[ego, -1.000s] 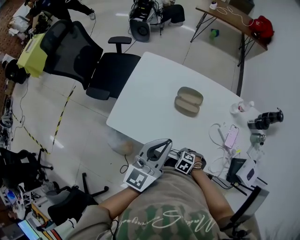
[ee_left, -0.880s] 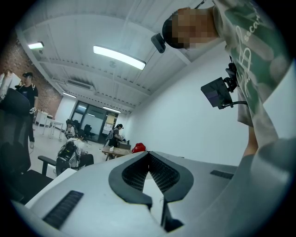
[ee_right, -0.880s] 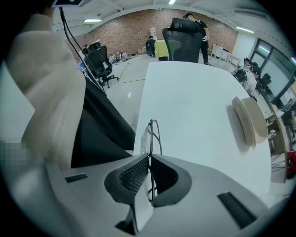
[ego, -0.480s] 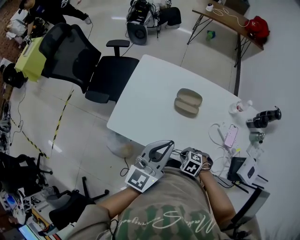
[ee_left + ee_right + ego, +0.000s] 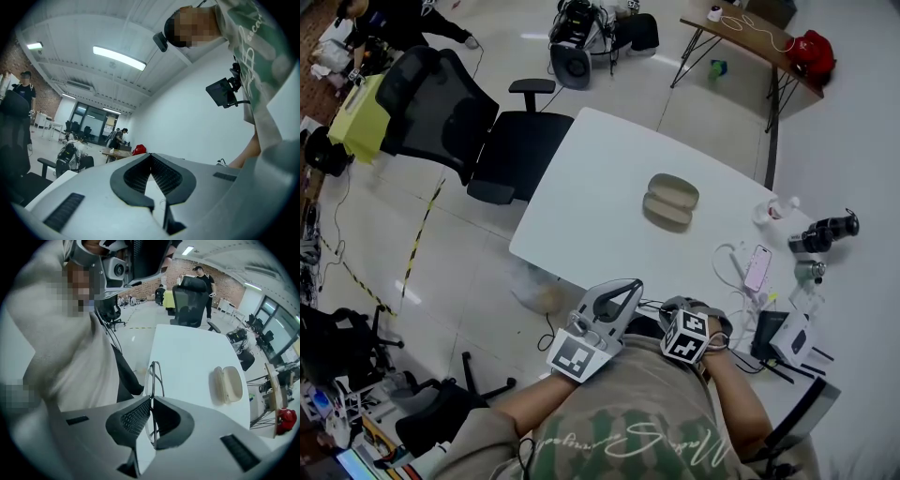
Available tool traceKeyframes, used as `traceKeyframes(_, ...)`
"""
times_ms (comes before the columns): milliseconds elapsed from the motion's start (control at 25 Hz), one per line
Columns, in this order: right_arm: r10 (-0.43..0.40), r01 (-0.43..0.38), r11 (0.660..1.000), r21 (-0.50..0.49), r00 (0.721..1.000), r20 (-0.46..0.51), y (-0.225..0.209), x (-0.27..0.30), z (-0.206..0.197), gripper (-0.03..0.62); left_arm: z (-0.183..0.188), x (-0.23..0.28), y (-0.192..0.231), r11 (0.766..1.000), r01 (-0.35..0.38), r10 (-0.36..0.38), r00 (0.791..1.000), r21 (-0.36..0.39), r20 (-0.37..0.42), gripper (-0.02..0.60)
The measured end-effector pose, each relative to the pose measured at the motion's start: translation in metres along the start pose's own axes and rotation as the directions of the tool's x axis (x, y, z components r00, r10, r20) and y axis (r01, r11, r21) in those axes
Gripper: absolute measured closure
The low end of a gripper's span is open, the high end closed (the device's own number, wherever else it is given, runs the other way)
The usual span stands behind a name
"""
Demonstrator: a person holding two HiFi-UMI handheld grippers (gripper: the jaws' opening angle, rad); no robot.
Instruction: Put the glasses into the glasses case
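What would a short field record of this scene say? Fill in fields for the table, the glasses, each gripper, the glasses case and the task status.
table: white, rounded corners
glasses: thin wire frame, held between the fingers of the right gripper
right gripper: shut on the glasses, close to the person's body
left gripper: fingers together, nothing between them
glasses case: open, empty, lying on the table, apart from both grippers
status: glasses not yet in the glasses case

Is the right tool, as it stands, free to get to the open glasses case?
Probably yes: the right tool, shut on the glasses, faces the case across bare table, with nothing standing between them.
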State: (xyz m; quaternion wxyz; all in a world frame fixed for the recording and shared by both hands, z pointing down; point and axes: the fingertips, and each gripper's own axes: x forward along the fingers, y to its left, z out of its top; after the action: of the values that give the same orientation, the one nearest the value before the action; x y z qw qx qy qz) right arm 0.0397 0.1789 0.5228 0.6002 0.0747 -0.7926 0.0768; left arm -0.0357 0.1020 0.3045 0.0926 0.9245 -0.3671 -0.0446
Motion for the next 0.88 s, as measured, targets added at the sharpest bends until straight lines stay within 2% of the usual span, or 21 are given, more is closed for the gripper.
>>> traceKeyframes(240,0.034,-0.034,0.999,0.006,0.999,0.021,0.007,0.008,-0.008,0.563,-0.003,0.007,-0.010,1.000,-0.011,0.010,1.000,-0.019,-0.011,0.574)
traceKeyframes(400,0.030,-0.030,0.999,-0.011,0.999,0.024,0.008,0.008,-0.014,0.563,-0.005,0.010,-0.020,1.000,-0.021,0.021,1.000,-0.004,-0.012,0.574)
traceKeyframes(520,0.019,-0.018,1.000,-0.023,0.999,0.027,0.004,0.006,-0.020,0.563,-0.007,0.015,-0.025,0.999,-0.033,0.032,0.999,-0.023,-0.015,0.574)
traceKeyframes(680,0.041,-0.040,0.999,-0.014,0.997,0.058,0.003,0.004,-0.027,0.563,-0.009,0.022,-0.035,0.998,-0.066,0.066,0.998,0.003,-0.016,0.573)
traceKeyframes(880,0.059,-0.055,0.997,-0.050,0.995,0.081,0.002,0.004,-0.030,0.562,-0.008,0.030,-0.042,0.992,-0.123,0.123,0.992,0.038,0.003,0.573)
